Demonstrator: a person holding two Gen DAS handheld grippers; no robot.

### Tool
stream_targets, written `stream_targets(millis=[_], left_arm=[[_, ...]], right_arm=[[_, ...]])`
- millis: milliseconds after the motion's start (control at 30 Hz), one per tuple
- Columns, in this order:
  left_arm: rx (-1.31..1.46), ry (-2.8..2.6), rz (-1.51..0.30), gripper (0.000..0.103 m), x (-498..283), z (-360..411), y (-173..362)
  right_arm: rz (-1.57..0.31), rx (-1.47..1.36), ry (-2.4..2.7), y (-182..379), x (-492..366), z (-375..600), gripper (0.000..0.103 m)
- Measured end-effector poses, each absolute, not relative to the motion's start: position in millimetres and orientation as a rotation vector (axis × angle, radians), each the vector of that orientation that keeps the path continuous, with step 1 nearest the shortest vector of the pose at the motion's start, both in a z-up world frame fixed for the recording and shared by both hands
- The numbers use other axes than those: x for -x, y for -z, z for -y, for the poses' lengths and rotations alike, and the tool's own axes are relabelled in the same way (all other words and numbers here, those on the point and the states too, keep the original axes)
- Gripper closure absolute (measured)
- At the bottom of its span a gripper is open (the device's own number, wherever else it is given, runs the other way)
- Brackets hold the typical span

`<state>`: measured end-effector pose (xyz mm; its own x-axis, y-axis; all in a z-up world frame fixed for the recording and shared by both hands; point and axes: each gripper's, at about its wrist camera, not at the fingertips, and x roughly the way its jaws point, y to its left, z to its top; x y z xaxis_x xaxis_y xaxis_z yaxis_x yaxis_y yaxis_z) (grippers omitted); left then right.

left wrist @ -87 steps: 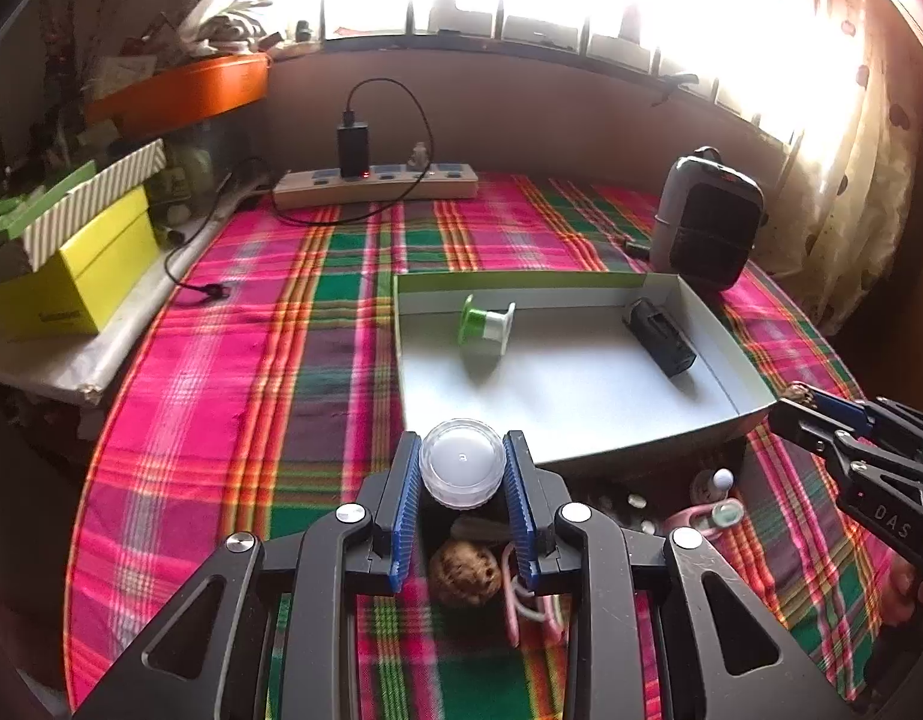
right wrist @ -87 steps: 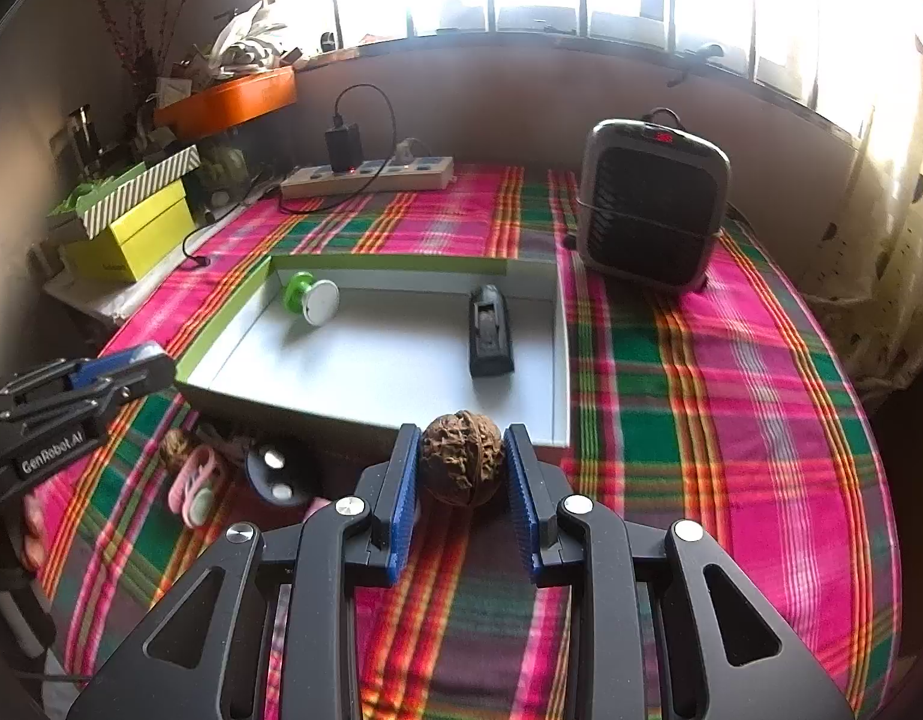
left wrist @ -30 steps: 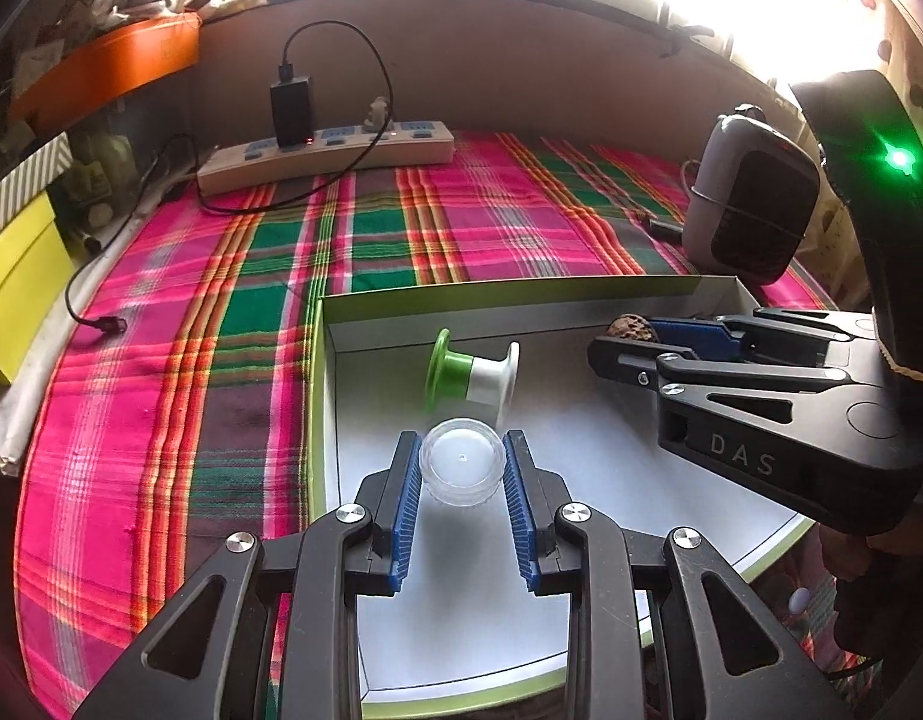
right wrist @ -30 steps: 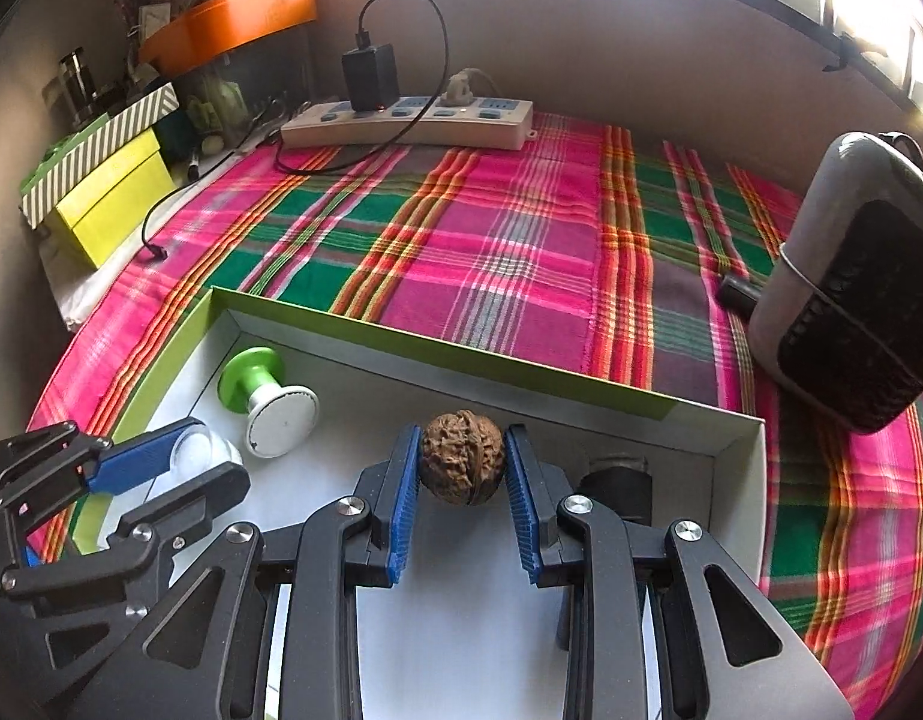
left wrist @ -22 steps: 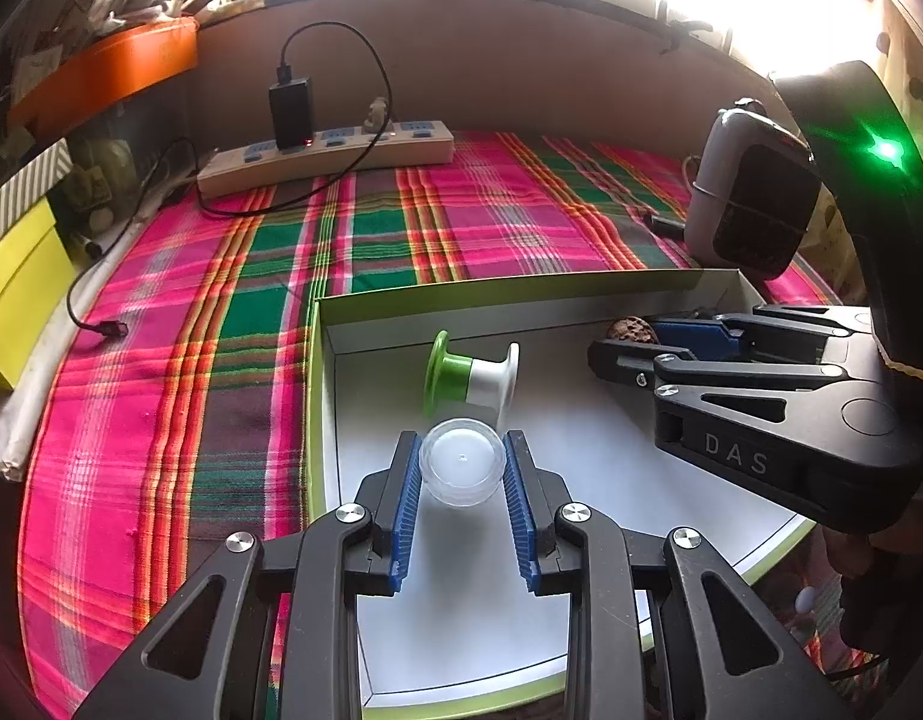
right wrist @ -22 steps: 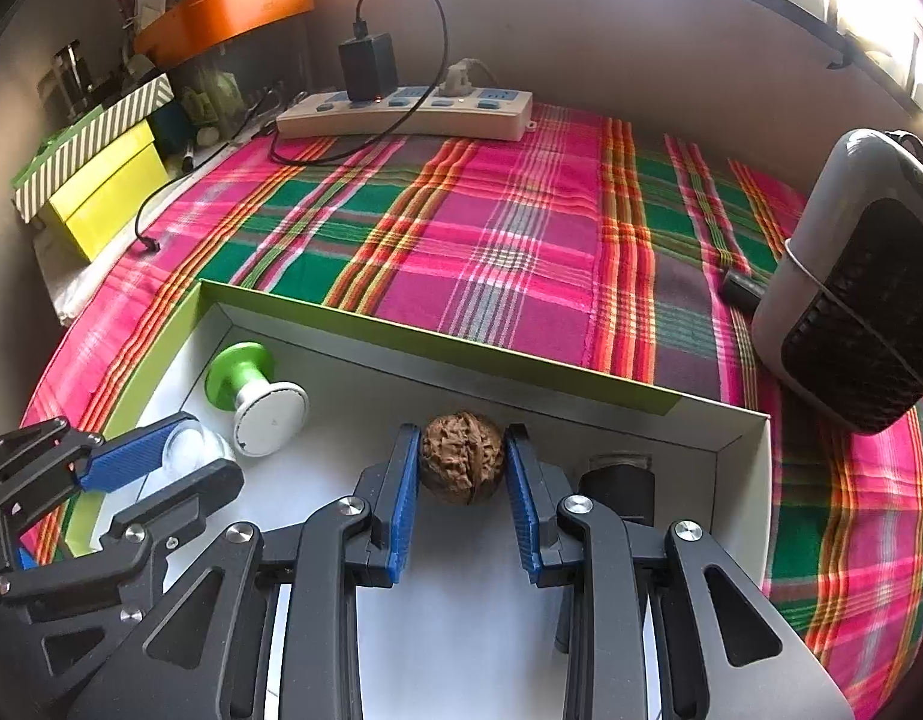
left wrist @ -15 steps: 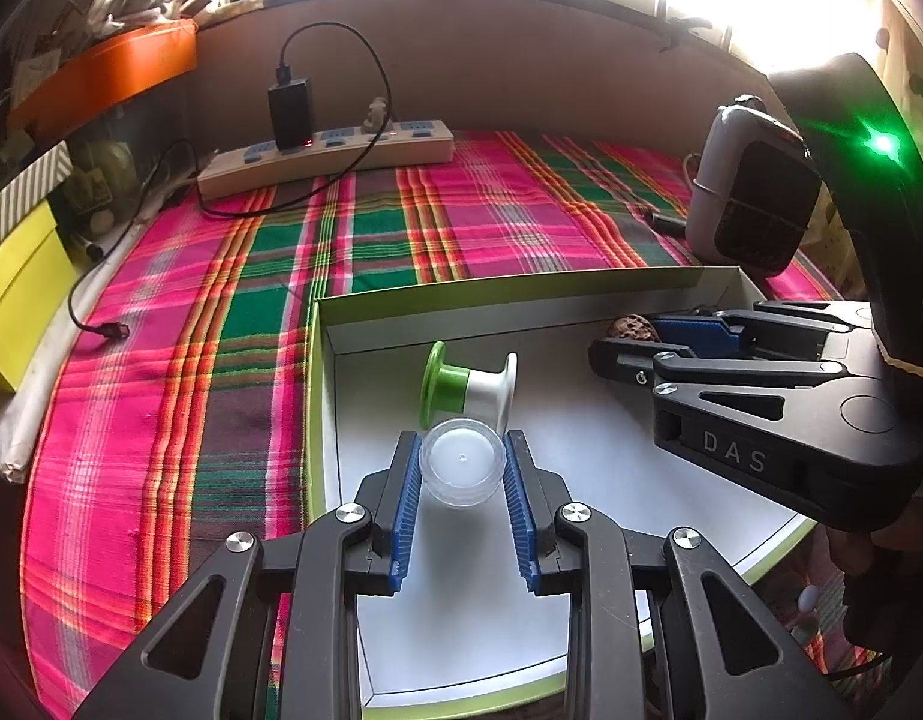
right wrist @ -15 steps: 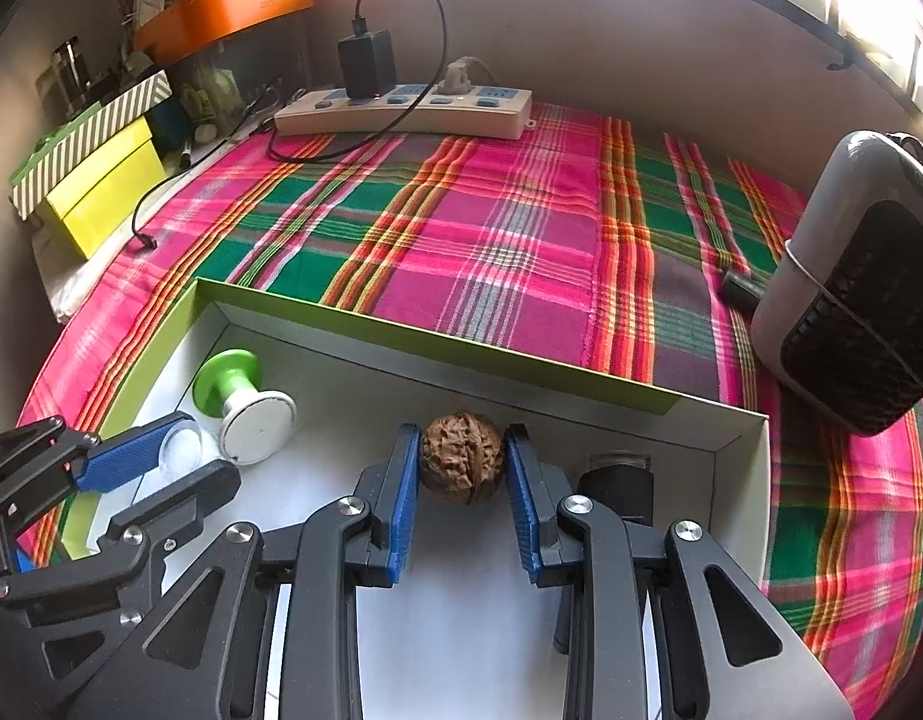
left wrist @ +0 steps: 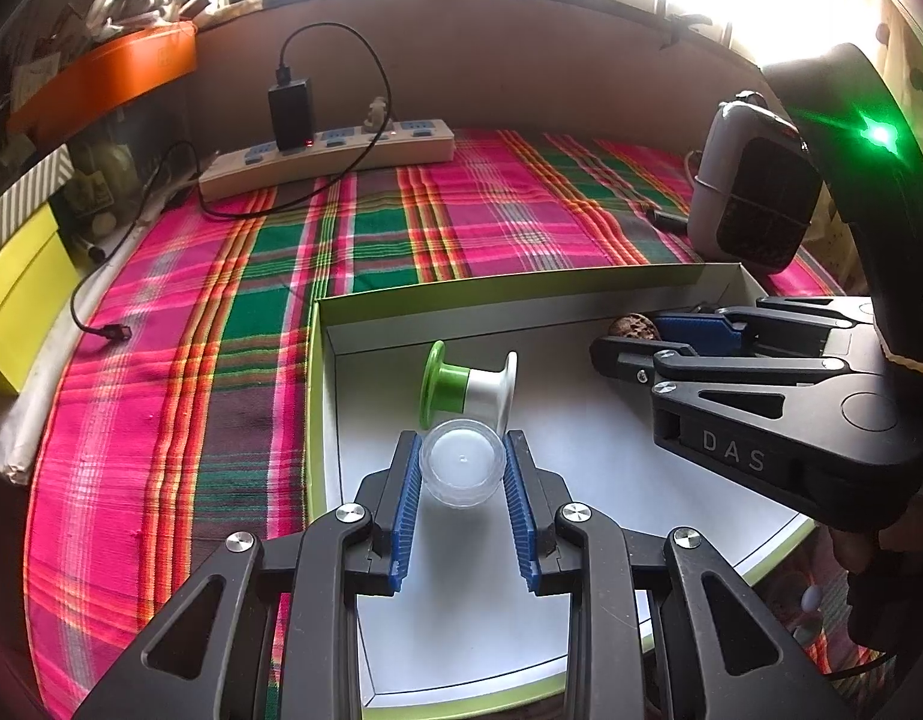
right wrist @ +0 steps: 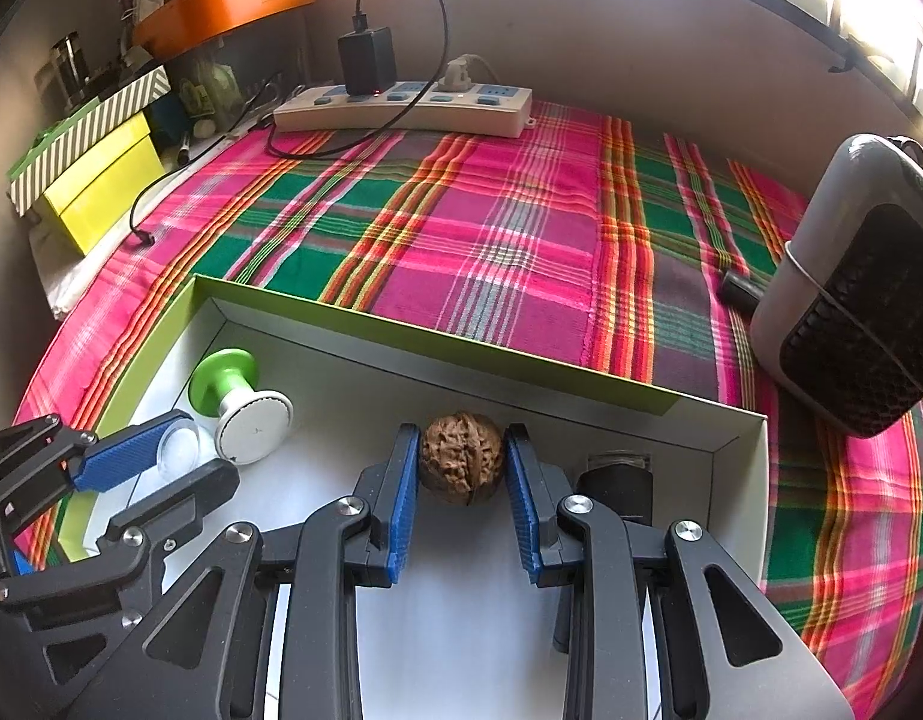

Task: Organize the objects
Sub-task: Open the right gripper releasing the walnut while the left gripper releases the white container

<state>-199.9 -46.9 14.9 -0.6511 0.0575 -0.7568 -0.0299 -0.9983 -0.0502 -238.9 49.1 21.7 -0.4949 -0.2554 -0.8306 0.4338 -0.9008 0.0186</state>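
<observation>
Two tongs hover over the white tray (left wrist: pixel 581 294): left tongs (left wrist: pixel 461 471) pinch a light, slick clear plastic cap (left wrist: pixel 461 462) across its rim, right tongs (right wrist: pixel 461 468) clamp a hard, bumpy walnut (right wrist: pixel 461 465) at its middle. Both look light and rigid. Farther in lies a green-white spool (left wrist: pixel 470 384), likely to roll.

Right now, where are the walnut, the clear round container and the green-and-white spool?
walnut (right wrist: pixel 460 465), right wrist view, on its wrinkled front shell.
clear round container (left wrist: pixel 461 461), left wrist view, on its flat top face.
green-and-white spool (left wrist: pixel 468 387), left wrist view, on its middle stem, lying in the tray.
</observation>
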Motion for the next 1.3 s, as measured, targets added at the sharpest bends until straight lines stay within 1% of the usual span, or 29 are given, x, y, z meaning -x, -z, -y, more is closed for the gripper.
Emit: stream_targets(millis=[67,200,433,500,833,1000,1133,1300], left_arm=[[1.291,-2.81,0.051,0.078,199.8,46.7,-14.6],[1.292,-2.812,0.043,0.078,199.9,46.7,-14.4],[1.293,-2.815,0.036,0.077,199.1,47.1,-13.8],[1.294,-2.816,0.035,0.077,198.7,47.2,-13.8],[1.295,-2.816,0.035,0.077,198.8,47.0,-13.7],[1.286,-2.822,0.037,0.074,197.1,47.1,-14.9],[1.28,-2.841,0.025,0.072,195.3,48.0,-17.5],[1.28,-2.848,0.024,0.071,192.4,49.0,-18.9]], right_arm=[[-0.263,-1.292,2.405,-21.7,239.1,-49.9,0.073],[-0.253,-1.296,2.407,-21.8,239.0,-50.7,0.064],[-0.25,-1.301,2.414,-22.4,239.2,-51.0,0.063],[-0.248,-1.302,2.415,-22.4,238.8,-51.2,0.061],[-0.243,-1.3,2.423,-23.1,238.1,-53.1,0.059],[-0.235,-1.292,2.433,-24.3,237.8,-54.7,0.054],[-0.228,-1.289,2.438,-25.2,236.5,-55.2,0.054],[-0.219,-1.278,2.442,-27.8,233.4,-55.8,0.054]])
